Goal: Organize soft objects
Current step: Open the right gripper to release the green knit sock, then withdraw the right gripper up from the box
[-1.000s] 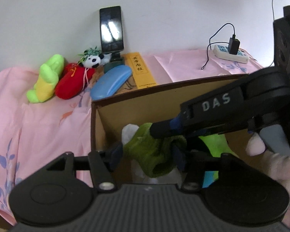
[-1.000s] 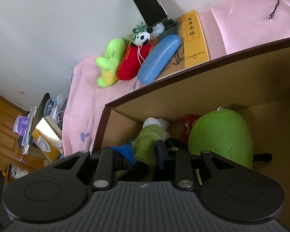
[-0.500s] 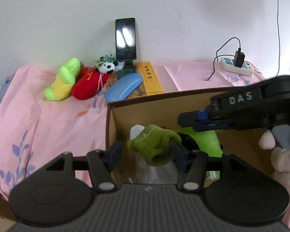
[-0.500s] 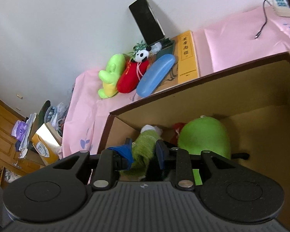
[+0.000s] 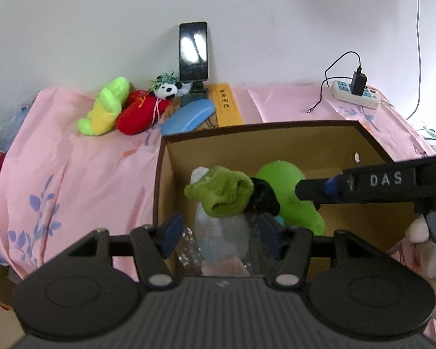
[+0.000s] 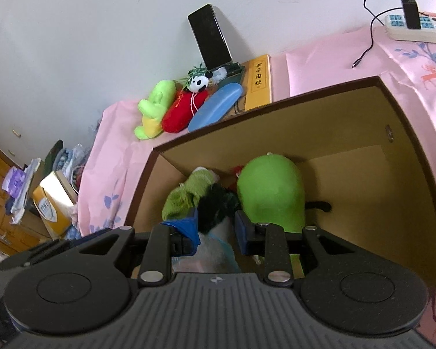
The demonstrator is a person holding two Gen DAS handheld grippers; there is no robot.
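Note:
A green knit sock (image 5: 221,193) (image 6: 189,192) with a dark part lies in the brown cardboard box (image 5: 258,133) (image 6: 276,107), on a white bagged item (image 5: 218,232), beside a big green plush (image 5: 287,192) (image 6: 271,189). My left gripper (image 5: 219,228) is open above the box's near left corner, apart from the sock. My right gripper (image 6: 216,226) is open and empty above the sock; its arm reaches in from the right in the left wrist view (image 5: 378,184). A green-yellow plush (image 5: 106,107), a red plush (image 5: 141,112) and a small panda (image 5: 167,90) lie on the pink cloth at the back.
A blue glasses case (image 5: 189,116), a yellow book (image 5: 228,107) and a phone on a stand (image 5: 193,51) are against the wall. A power strip with charger (image 5: 356,93) lies at the back right. Clutter and a carton (image 6: 49,203) stand off the left edge.
Both grippers opened and let go of the green sock, which now rests in the box. Both grippers pulled back and up from the box.

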